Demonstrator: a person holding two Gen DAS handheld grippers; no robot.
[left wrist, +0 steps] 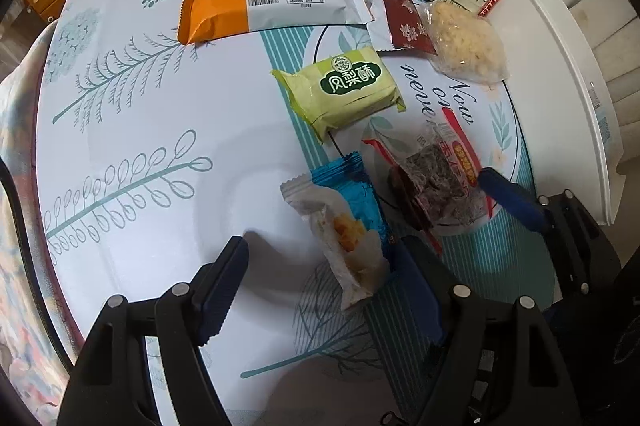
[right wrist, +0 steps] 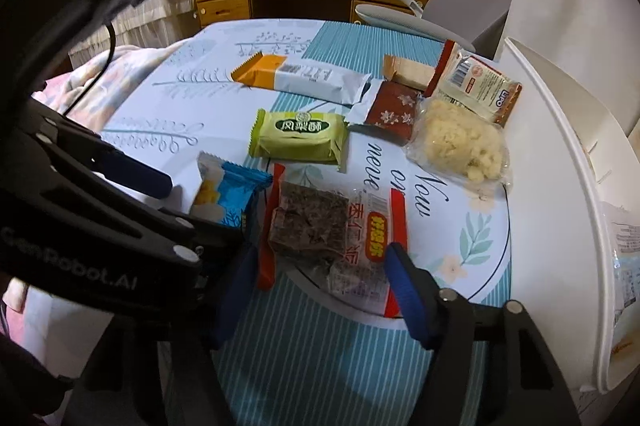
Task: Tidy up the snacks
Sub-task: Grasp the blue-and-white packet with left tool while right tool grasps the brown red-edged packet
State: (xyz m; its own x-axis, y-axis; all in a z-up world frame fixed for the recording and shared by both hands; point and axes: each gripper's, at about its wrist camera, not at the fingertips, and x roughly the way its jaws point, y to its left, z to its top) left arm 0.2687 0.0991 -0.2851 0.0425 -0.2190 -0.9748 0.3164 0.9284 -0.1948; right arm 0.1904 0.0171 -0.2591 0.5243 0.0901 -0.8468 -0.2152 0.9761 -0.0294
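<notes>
lipo packet (right wrist: 486, 92), tablecloth (right wrist: 404, 162) reading "now"

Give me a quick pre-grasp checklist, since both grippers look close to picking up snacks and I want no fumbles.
1. Left gripper straddles the blue-and-white snack pack: ok, though the pack lies close to one finger.
2. Left pads clear of the pack: cannot tell on the near side.
3. Right gripper straddles the red-edged dark snack pack: ok.
4. Right pads pressing on the pack: not ok, small gaps on both sides.
5. The two grippers clear of each other: not ok, they sit very close where the packs meet.
6. White bin reachable beside the snacks: ok; its inside cannot be seen.
</notes>
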